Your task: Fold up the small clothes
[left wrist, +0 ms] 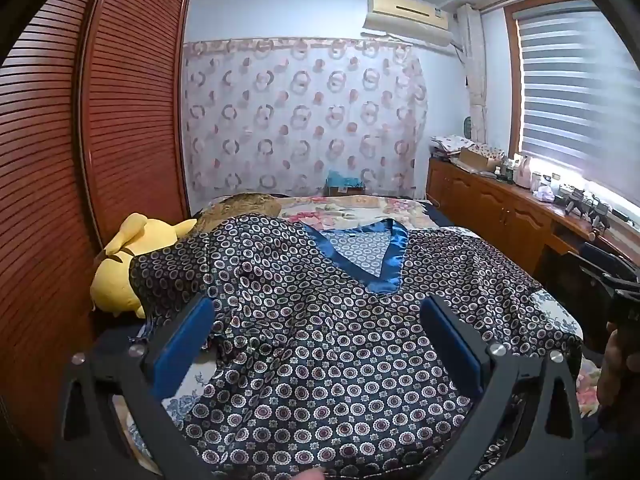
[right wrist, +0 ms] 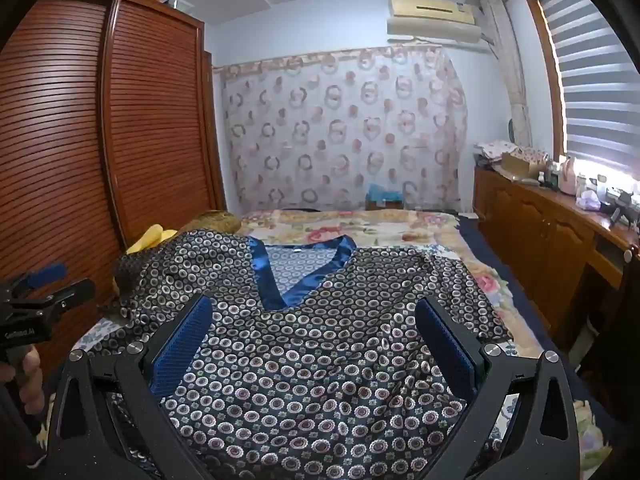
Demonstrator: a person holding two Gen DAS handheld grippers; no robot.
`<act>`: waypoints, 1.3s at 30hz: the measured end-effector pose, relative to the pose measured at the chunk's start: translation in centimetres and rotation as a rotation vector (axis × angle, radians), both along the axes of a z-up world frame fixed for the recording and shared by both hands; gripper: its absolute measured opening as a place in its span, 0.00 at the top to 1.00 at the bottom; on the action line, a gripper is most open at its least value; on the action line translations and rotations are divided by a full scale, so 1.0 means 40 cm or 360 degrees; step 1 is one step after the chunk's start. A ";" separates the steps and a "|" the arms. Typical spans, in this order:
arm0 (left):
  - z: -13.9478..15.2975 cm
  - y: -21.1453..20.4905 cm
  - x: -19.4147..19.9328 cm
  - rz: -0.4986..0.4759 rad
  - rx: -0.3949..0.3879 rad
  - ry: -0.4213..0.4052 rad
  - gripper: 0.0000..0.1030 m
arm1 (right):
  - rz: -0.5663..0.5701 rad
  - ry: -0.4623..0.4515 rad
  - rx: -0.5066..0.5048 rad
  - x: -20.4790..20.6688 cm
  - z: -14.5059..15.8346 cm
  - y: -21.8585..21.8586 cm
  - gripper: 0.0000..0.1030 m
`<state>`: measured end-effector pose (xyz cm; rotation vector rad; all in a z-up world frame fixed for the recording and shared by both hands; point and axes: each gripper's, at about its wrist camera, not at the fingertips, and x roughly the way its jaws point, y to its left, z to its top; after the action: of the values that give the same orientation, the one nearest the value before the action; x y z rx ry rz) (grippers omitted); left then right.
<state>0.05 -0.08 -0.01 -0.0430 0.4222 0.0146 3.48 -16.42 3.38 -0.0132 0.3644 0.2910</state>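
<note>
Across the floral bedspread lies the patterned top, spread flat, its blue V-neck pointing back at me — so its long axis runs from my tongs straight away toward the curtain wall. Its left sleeve drapes onto the yellow plush toy, the right sleeve toward the cabinet side. Both sets of tongs hover over the hem end, spread wide and pinching nothing: left gripper, right gripper. I judge the left one nearer the plush-side sleeve — each takes its own edge.
</note>
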 end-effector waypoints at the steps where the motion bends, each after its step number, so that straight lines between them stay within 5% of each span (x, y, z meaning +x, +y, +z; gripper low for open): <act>1: 0.000 -0.001 0.001 -0.0001 0.0008 0.0001 0.00 | 0.0002 -0.0003 -0.0001 -0.001 0.000 -0.001 0.00; 39: 0.001 0.005 -0.002 0.0012 0.0009 -0.0023 0.00 | 0.0006 0.0021 -0.0001 0.003 -0.005 -0.001 0.00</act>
<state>-0.04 0.10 0.03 -0.0394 0.4075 0.0227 3.61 -16.45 3.20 -0.0125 0.3775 0.2950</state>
